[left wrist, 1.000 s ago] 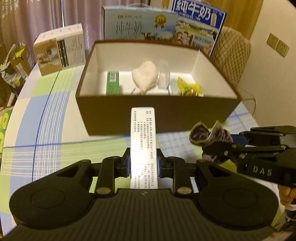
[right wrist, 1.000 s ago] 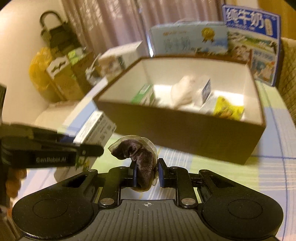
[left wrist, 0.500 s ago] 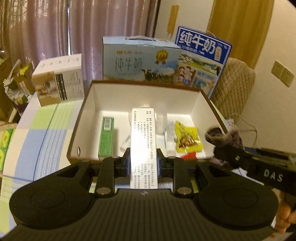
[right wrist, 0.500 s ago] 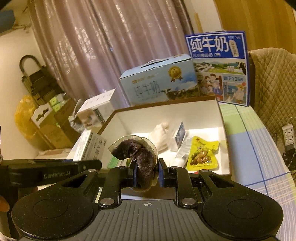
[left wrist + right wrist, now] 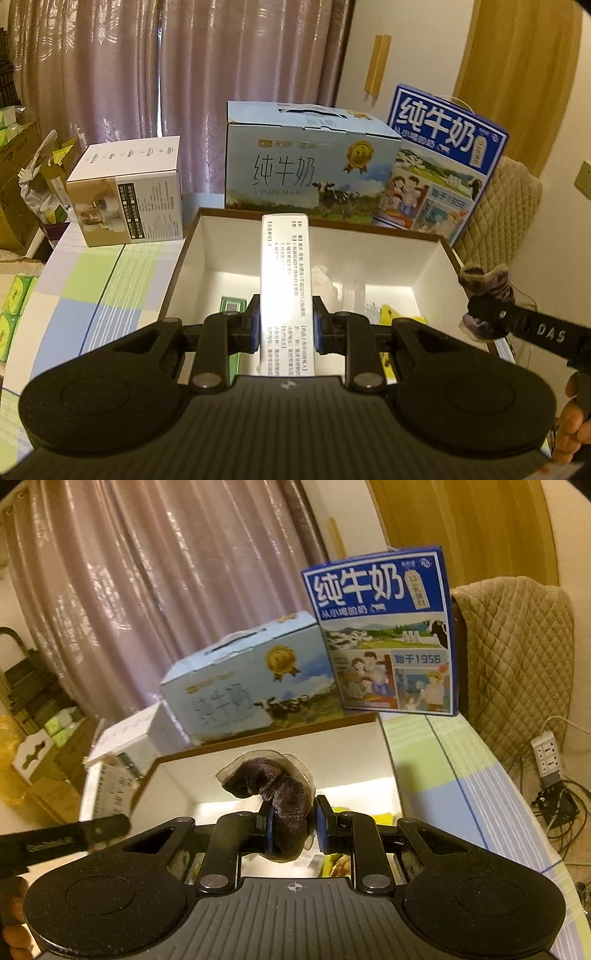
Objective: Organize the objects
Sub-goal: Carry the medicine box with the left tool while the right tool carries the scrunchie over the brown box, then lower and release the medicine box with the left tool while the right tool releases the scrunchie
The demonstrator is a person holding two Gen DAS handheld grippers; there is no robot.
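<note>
Above the open brown box [image 5: 177,273], a long white carton [image 5: 286,291] is clamped lengthwise in the left hand-held gripper [image 5: 284,328], a velvet scrunchie [image 5: 280,794] pinched in the right hand-held gripper [image 5: 293,829] beside it.

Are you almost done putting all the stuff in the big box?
Getting there. Already inside the brown box: a green pack, a yellow snack packet and something white. The left gripper holds a long white carton and the right gripper a dark scrunchie, both above the box, not yet dropped in.
</note>
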